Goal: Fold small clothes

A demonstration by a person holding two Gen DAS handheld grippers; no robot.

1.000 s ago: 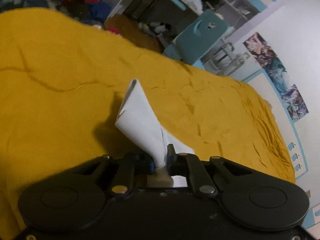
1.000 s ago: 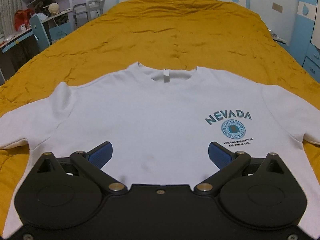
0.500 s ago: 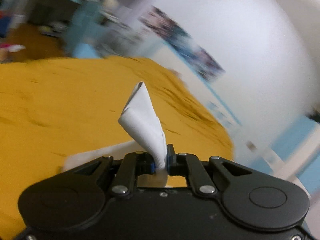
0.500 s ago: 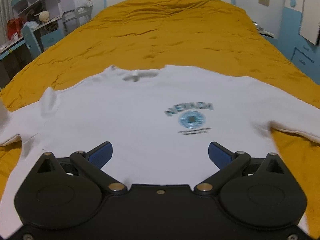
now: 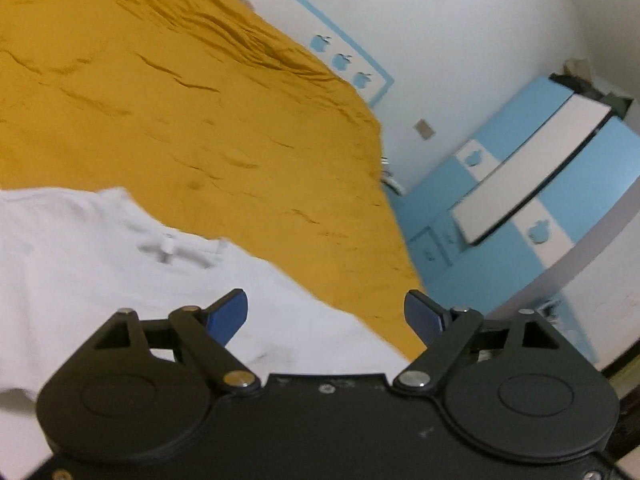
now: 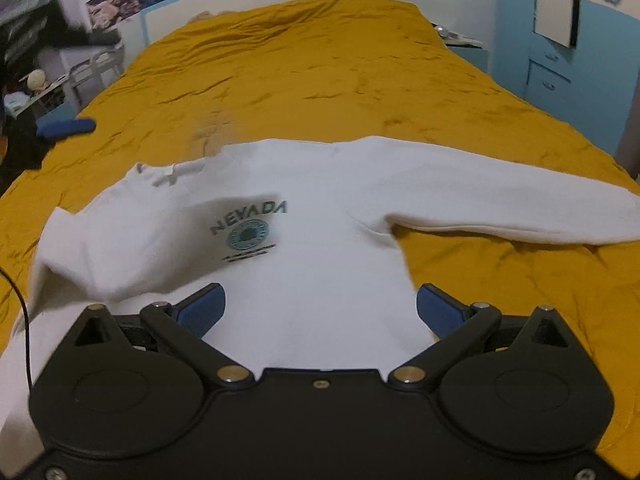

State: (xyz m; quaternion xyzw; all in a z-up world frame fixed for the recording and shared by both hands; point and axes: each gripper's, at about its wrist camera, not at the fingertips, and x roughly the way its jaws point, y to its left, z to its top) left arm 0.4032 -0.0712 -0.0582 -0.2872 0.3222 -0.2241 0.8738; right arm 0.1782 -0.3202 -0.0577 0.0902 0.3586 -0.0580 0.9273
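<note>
Left wrist view: the left gripper hangs with fingers spread wide, nothing between them, above the white sweatshirt lying on the mustard bedspread. Its collar sits just ahead, though blur smears it. Right wrist view: the right gripper is spread apart too, empty, over the sweatshirt's lower body. One sleeve stretches out flat; the opposite sleeve looks folded across the chest.

Dim warm indoor light; motion blur throughout; strong fisheye edge bending
</note>
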